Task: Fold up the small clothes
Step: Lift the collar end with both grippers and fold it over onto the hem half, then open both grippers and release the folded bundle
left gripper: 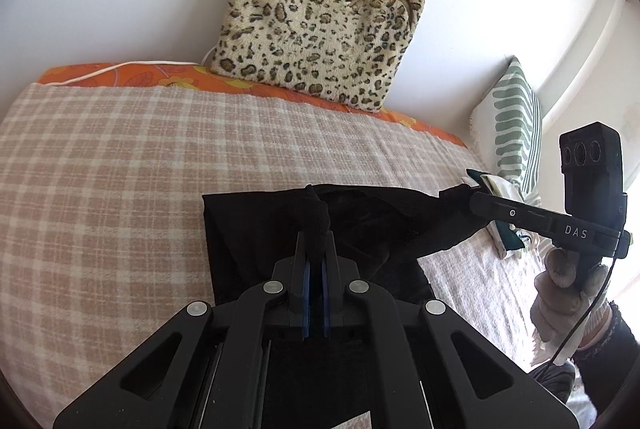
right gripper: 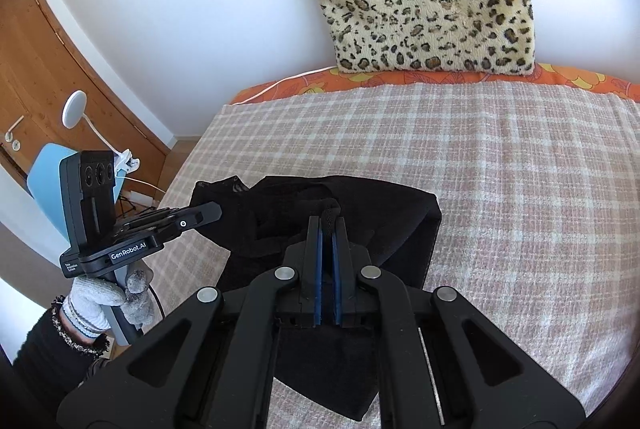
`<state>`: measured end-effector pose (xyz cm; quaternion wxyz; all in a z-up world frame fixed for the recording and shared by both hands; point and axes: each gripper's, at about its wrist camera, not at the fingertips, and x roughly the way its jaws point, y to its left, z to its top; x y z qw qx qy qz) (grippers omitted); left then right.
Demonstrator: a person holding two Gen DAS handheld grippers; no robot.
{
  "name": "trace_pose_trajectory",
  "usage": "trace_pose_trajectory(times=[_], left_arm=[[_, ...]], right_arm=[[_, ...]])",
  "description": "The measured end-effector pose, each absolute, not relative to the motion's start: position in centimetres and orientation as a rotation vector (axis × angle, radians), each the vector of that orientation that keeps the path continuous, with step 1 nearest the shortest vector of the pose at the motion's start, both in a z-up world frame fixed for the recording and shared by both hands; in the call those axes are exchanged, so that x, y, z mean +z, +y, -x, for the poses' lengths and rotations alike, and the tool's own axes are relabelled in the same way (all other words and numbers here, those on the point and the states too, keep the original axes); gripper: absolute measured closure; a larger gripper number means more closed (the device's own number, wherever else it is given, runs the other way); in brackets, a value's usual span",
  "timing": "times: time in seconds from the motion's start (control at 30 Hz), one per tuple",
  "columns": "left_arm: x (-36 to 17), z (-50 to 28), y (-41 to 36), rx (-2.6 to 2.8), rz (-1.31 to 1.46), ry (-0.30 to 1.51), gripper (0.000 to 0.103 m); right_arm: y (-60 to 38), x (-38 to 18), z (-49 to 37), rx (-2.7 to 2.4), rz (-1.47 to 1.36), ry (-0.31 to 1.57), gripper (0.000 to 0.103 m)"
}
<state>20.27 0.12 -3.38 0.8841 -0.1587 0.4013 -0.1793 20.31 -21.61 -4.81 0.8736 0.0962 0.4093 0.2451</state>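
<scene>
A black garment (left gripper: 380, 229) lies half lifted over the plaid blanket (left gripper: 120, 169) of a bed. My left gripper (left gripper: 316, 235) is shut on a bunched fold of its near edge, which pokes up between the blue pads. At the right of the left wrist view, my right gripper (left gripper: 474, 201) pinches another corner of the cloth, held by a gloved hand (left gripper: 560, 289). In the right wrist view the black garment (right gripper: 400, 213) hangs from my right gripper (right gripper: 330, 223), shut on a fold. My left gripper (right gripper: 218, 211) holds the left corner.
A leopard-print cushion (left gripper: 320, 17) leans on the white wall behind the bed. A green striped pillow (left gripper: 516, 125) and a small pile of teal and white cloth (left gripper: 500, 229) sit at the bed's right end. A wooden door (right gripper: 36, 77), a white lamp (right gripper: 74, 109) and a blue chair (right gripper: 48, 165) stand left.
</scene>
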Motion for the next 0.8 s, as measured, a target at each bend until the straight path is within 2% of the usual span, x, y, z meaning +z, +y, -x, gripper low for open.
trace_pose_trajectory(times=[0.27,0.7,0.77,0.8], left_arm=[[-5.1,-16.0,0.1,-0.366,0.34,0.851,0.1],[-6.6,-13.5,0.0,-0.358,0.254,0.848,0.1],[-6.9,-13.3,0.1,-0.363,0.235,0.859,0.099],[-7.0,-13.1,0.2,-0.364,0.225,0.867,0.093]], right_arm=[[-22.0,-7.6,-15.8,0.506,-0.194,0.869,0.098],[-23.4,-11.2,-12.9,0.474,-0.165,0.872,0.098],[-23.3,-11.4,-12.6,0.486,-0.152,0.87,0.098],[-23.2,-11.5,-12.4,0.492,-0.141,0.87,0.098]])
